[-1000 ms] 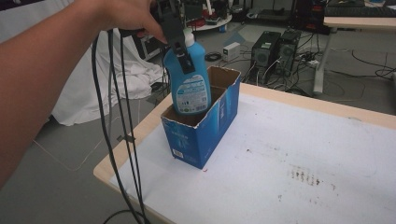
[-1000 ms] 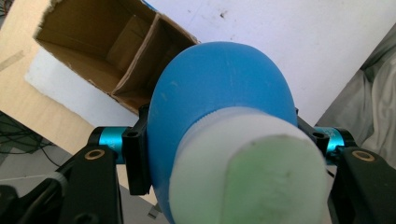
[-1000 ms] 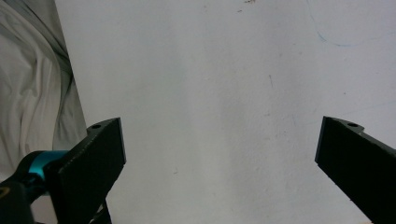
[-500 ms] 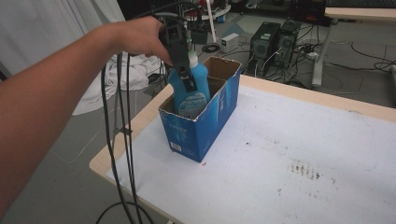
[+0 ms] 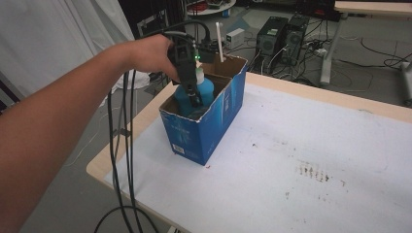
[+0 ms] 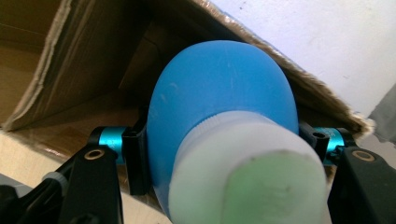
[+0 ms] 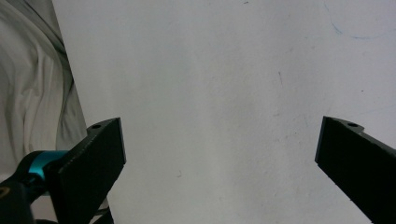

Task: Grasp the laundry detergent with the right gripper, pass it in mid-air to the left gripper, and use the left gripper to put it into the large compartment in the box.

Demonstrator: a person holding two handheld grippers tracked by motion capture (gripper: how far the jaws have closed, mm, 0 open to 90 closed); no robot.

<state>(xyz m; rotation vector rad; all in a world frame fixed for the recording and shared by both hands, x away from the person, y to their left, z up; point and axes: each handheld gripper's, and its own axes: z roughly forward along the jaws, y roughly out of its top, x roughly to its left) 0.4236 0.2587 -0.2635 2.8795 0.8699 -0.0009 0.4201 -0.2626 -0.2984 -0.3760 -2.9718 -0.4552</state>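
Now the left gripper [image 5: 194, 99], clamped on the blue bottle [image 5: 206, 90], has sunk it into the cardboard box [image 5: 214, 126] at the table's [image 5: 301, 145] left edge; release seems next.

left claw [image 5: 194, 99] | blue bottle [image 5: 206, 90] lowered deeper | box [image 5: 214, 126]

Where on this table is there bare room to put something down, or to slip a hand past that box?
Nearly the whole white table top right of the blue cardboard box is bare, out to the far and near edges, bar some dark stains. It is crowded inside the box, where the left gripper holds the blue bottle. Left of the box, only a narrow strip remains.
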